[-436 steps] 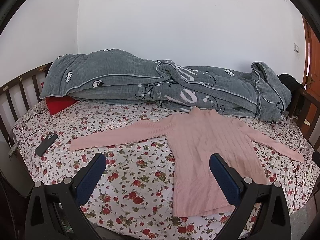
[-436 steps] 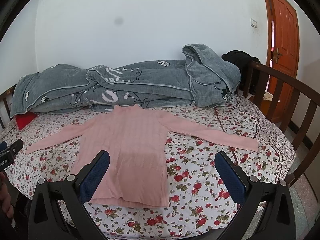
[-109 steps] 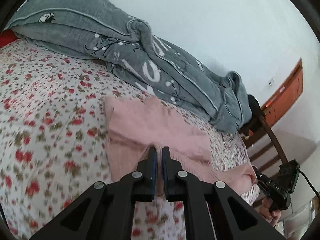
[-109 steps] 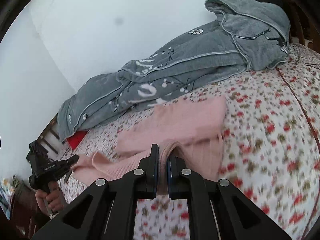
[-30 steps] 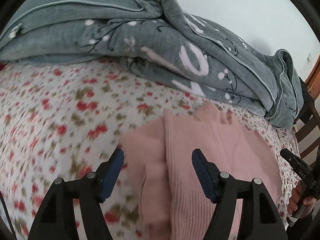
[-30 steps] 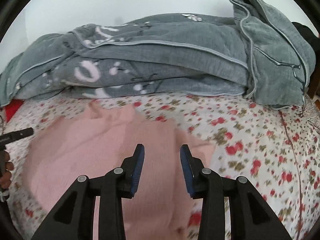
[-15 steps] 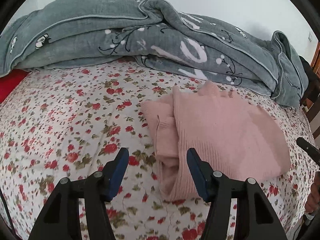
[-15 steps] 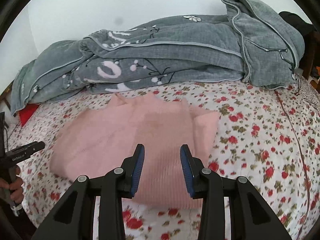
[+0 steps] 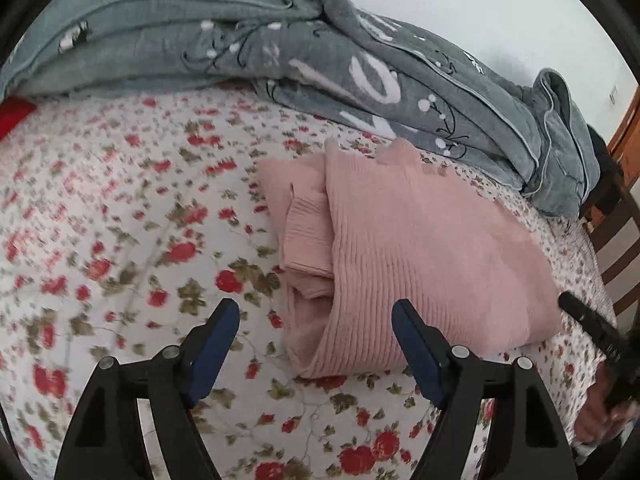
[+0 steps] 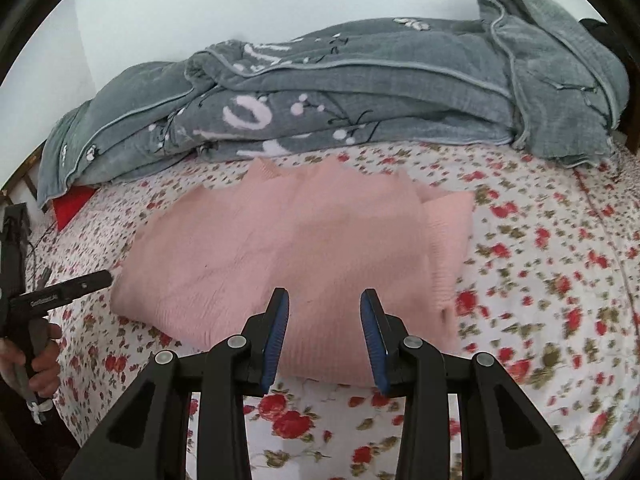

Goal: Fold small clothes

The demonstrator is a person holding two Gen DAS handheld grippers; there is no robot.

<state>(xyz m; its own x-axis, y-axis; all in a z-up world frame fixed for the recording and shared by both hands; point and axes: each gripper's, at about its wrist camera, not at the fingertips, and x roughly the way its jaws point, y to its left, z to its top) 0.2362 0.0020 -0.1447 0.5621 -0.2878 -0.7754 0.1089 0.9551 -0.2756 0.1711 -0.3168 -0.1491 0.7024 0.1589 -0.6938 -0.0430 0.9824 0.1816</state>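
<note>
Left wrist view: the pink ribbed sweater [image 9: 420, 248] lies folded into a thick pad on the floral bedsheet [image 9: 120, 240], at about two o'clock from the left gripper [image 9: 316, 320]. Its layered edges and a tucked cuff face nine o'clock. The gripper's jaws are opening and nothing is between them — the sweater's near corner only shows past the gap. Bare sheet runs wide toward nine o'clock; the grey quilt [image 9: 360, 64] bounds twelve o'clock, wooden bed rails [image 9: 616, 240] three o'clock.

Right wrist view: the right gripper [image 10: 325, 312] is partly spread over the sweater's [image 10: 288, 240] near fold, gripping nothing. Only here — a red item [image 10: 72, 204] under the quilt [image 10: 360, 92] at ten o'clock, and the person's left hand [image 10: 36, 360].
</note>
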